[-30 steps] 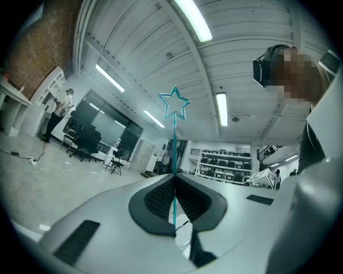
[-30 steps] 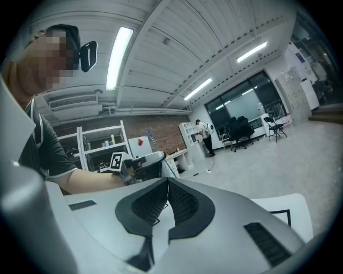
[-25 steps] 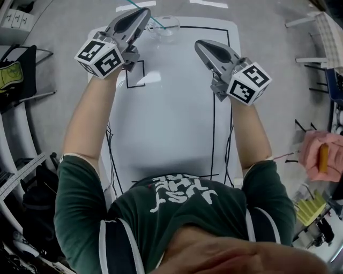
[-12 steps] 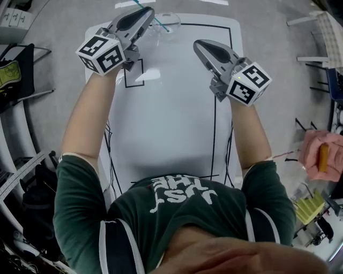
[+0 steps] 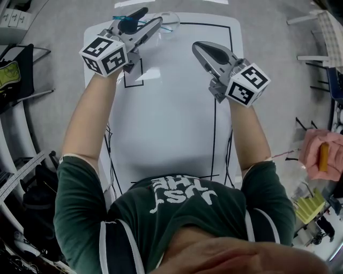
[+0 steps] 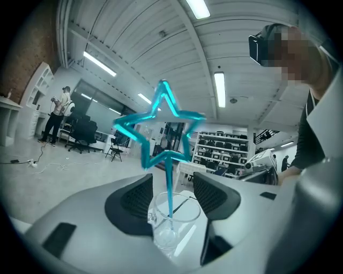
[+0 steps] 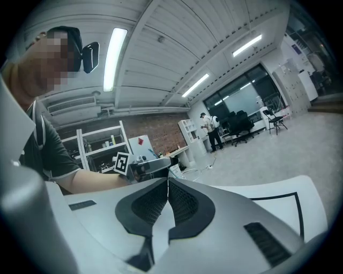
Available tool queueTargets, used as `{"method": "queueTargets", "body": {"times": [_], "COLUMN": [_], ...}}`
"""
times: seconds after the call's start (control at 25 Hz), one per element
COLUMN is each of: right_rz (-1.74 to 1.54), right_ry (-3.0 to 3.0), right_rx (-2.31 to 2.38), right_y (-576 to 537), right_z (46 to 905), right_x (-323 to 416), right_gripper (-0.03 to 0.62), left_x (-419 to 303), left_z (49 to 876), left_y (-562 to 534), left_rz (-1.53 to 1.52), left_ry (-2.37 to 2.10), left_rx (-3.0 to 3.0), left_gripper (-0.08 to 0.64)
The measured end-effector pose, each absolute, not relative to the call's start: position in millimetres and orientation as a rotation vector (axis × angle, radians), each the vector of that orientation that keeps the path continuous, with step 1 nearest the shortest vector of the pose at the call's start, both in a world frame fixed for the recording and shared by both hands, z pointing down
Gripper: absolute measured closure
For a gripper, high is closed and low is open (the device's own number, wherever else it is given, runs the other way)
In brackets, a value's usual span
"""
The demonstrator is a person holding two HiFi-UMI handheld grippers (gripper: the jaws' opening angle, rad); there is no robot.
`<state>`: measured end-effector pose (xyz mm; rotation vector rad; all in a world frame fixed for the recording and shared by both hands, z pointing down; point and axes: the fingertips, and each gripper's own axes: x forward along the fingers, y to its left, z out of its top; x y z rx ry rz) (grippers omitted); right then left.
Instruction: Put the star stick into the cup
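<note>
One white workshop table (image 5: pixel 171 118); left gripper (image 5: pixel 151 15) opening round star stick (image 6: pixel 170 179), right gripper (image 7: pixel 168 184) closed

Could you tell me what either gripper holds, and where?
Nothing. The left gripper has its jaws opening, the stick free between them in the cup; right gripper shut, empty.

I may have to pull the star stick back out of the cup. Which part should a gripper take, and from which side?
Take the star stick by its thin straight shaft, just above the rim of the cup, coming from the person's side as the left gripper does, its jaws now opening around it. The star head is a wide open outline, probably awkward to pinch.
</note>
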<state>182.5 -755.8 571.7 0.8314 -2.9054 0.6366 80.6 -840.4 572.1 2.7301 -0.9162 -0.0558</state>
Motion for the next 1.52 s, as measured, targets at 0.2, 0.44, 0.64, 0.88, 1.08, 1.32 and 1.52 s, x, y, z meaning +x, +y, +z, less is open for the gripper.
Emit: {"method": "queueTargets", "body": {"times": [0.2,0.44,0.64,0.88,1.08,1.32,1.52], "right_rz": [0.644,0.647,0.649,0.664,0.689,0.742,0.756], "right_ry": [-2.898,-2.893,-2.875,-2.864,-2.862,-2.840,-2.808], "right_rx": [0.835,0.851,0.869,0.903,0.949,1.007,1.051], "right_y": [-751,-745,-738,-722,-705,-675,-636], "right_z": [574,573,570,550,527,500,471], "right_x": [184,186,187,189,190,185,170], "right_gripper": [0.558,0.558,0.558,0.557,0.558,0.558,0.558], "left_x": [77,71,62,43,19,-17,-53], "left_z": [581,591,601,593,570,530,487], "left_y": [-837,-829,-813,-769,-722,-659,-600], "left_rz": [-0.034,-0.010,-0.001,-0.037,-0.086,-0.162,-0.245], "left_ry": [-0.943,-0.981,-1.021,-1.018,-1.000,-0.997,-0.976], "left_rx": [2.707,2.667,2.612,2.551,2.529,2.544,2.555], "left_gripper": [0.303,0.257,0.251,0.252,0.255,0.354,0.511]}}
